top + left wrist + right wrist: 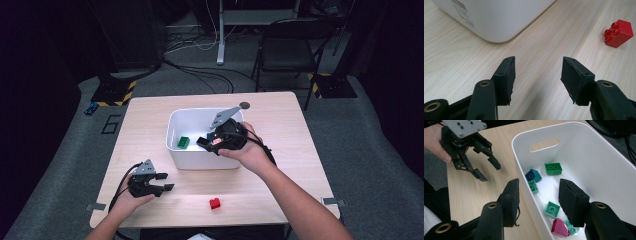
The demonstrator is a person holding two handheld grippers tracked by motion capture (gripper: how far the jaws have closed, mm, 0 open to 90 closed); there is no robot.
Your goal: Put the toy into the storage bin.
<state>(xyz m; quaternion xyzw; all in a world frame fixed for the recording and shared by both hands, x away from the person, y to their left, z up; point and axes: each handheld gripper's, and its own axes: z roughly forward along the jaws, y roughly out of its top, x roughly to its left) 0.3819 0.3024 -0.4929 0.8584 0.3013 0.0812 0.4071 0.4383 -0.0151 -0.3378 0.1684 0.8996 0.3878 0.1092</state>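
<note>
The right gripper (537, 200) hangs over the near rim of the white bin (175, 150), jaws spread and holding nothing, with a magenta brick (560, 227), teal bricks and a green brick (553, 168) on the bin floor beyond. The left gripper (537, 80), also spread and empty, rests on the wooden table (454, 62) at the bin's 7 o'clock. A red brick (619, 33) lies loose at its 2 o'clock, apart from the bin; likely next in line, it may skid if only one pad touches first.
</note>
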